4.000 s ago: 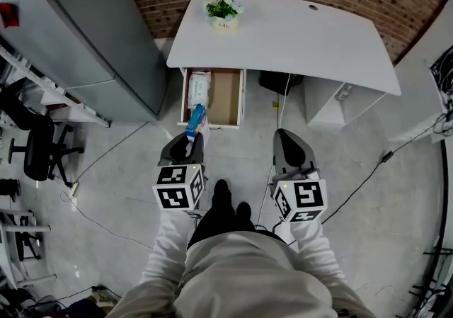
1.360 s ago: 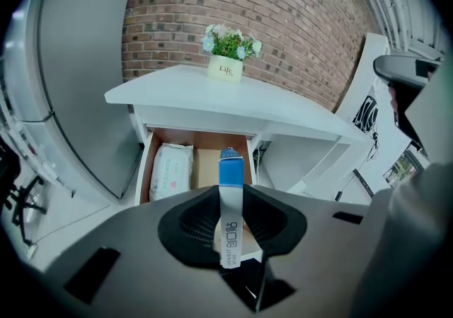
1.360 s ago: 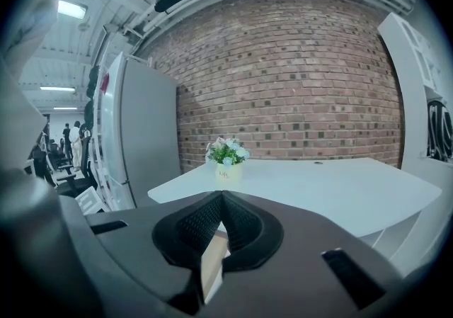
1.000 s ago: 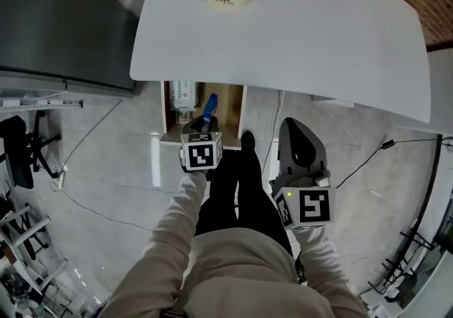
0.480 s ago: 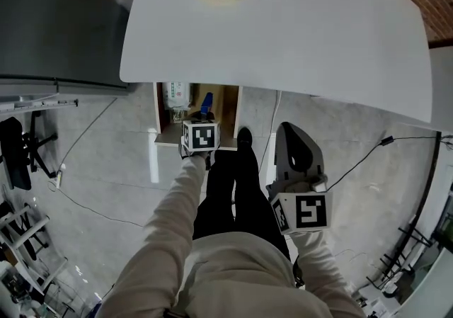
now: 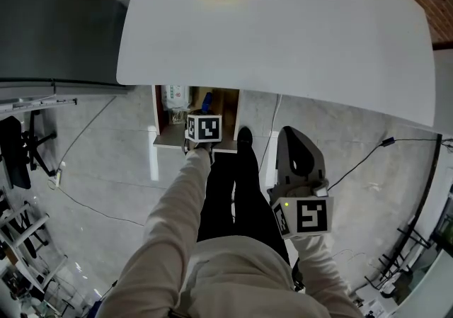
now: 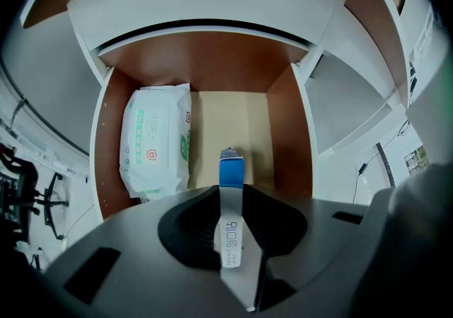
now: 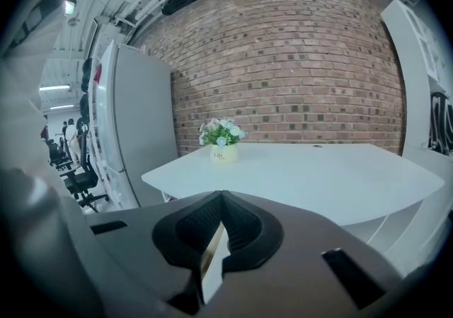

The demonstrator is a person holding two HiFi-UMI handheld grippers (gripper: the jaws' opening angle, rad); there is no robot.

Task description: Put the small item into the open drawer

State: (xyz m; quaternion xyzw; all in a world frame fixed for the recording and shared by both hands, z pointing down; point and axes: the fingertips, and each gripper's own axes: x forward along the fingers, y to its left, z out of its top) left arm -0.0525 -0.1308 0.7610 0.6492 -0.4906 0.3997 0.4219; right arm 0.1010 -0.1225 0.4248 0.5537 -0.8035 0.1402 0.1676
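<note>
Packet, lower centre, clamped by left gripper above drawer; right gripper closed, empty; released early, drawer's near edge could be struck.

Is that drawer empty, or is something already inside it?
Not empty. In the left gripper view, a wipes pack lies along the left side of the open drawer; the bottom beside it shows bare.

Drawer perhaps half hidden under desk
</note>
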